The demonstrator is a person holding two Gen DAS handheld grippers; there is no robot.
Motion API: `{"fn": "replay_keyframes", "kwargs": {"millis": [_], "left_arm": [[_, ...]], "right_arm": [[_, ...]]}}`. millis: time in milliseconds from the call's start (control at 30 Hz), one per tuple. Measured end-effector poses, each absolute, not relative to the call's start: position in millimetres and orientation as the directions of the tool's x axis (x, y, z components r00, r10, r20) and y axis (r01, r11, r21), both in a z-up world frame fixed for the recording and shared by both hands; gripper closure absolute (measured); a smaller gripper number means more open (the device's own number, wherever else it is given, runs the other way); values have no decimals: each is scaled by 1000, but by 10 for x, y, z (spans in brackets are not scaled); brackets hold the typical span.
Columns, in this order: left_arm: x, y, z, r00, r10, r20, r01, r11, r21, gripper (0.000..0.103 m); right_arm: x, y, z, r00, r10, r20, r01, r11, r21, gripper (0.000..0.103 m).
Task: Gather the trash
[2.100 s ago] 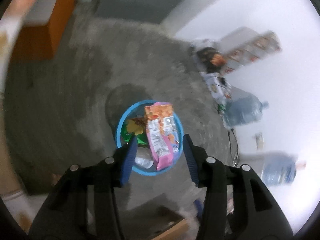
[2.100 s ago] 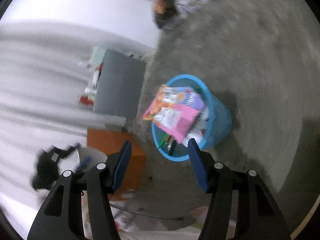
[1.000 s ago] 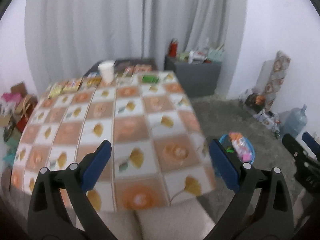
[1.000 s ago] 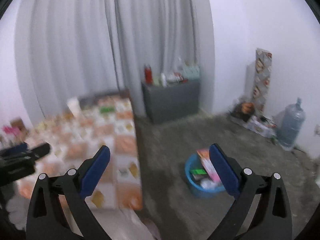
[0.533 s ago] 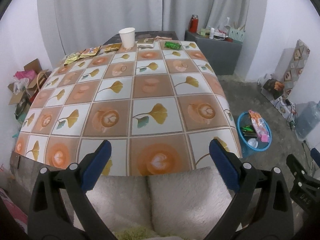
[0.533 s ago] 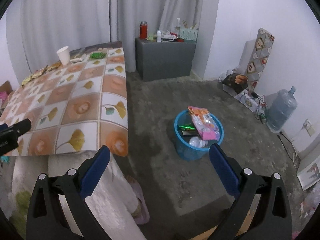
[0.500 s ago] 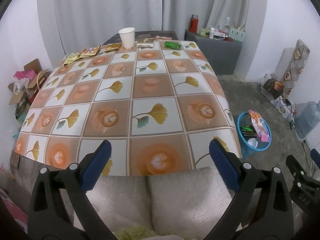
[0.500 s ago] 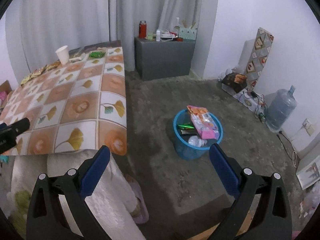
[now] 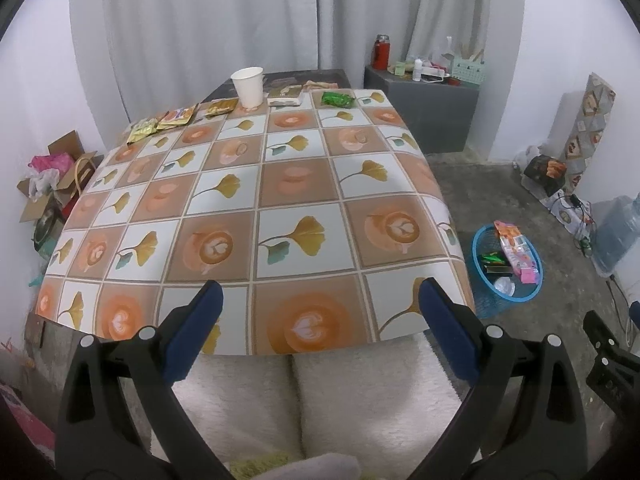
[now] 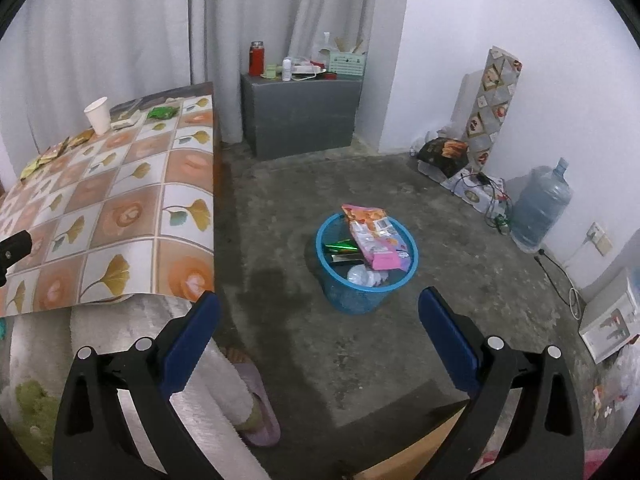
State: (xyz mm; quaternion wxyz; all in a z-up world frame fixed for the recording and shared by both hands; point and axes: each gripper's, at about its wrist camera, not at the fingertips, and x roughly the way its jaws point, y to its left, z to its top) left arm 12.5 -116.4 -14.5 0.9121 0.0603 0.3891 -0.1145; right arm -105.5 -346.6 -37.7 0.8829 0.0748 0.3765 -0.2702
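Left wrist view: the left gripper [image 9: 320, 300] is held spread and empty above the table [image 9: 304, 184] — wrappers [image 9: 338, 99] lie at its far edge. The right gripper [image 10: 318, 312] is likewise spread, empty, before the blue bin [image 10: 340, 300] of trash on the floor.

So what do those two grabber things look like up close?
Both match: the left gripper and right gripper each have black plastic arms shaped like open triangle frames, round silver bolts, and flat dark-blue pads on the fingertips. The person wears fluffy white trousers.
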Motion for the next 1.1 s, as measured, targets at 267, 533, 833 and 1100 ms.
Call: {"fn": "replay_keyframes", "kwargs": {"millis": [267,533,833,1100], "left_arm": [[99,-1176,-142,667,-167,-726,258,966,16,9],[99,-1176,-149,663,-169,-729,260,966,13,9],[106,-1177,-171,638,-184,-748,271,962,-5,9],[113,-1177,-184,634,-185,-751,273,962,-7,9]], "right_arm": [[-1051,-3441,-376,576,-424,-699,522,849,-86,7],[-1040,-3416,-368,583,-415,-699,508,857,-85,7],[-1038,-3406,-366,583,-415,-699,508,857,-84,7],[-1038,-3411,-365,583,-413,-700,508,857,-82,7]]}}
